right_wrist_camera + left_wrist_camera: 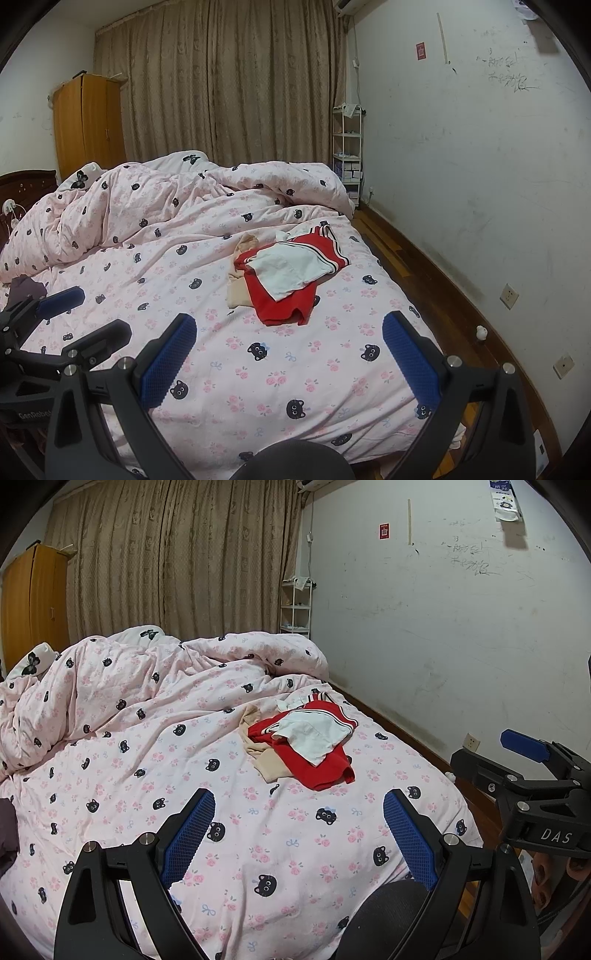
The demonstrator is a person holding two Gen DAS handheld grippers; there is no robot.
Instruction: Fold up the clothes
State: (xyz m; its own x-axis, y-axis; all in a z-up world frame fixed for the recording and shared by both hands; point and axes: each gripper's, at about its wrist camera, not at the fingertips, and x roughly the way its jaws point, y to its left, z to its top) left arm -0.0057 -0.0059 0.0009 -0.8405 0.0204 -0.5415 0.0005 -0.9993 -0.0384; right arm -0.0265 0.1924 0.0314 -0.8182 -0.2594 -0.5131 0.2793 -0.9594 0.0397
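Observation:
A small pile of clothes lies on the right half of the bed: a red garment [317,766] [280,301] with striped trim, a white piece [317,734] [291,269] on top of it, and a beige piece [258,755] [238,288] under its left side. My left gripper [299,795] [92,314] hovers open over the quilt, short of the pile, with nothing between its blue pads. My right gripper [290,319] [491,753] is beside it on the right, also open and holding nothing.
The bed carries a rumpled pink quilt [147,709] [147,221] printed with black cat faces, bunched high at the far end. A dark cloth [26,288] lies at its left edge. On the right run a wooden floor strip [424,288] and the white wall; a white shelf [347,162] and a wardrobe [86,125] stand behind.

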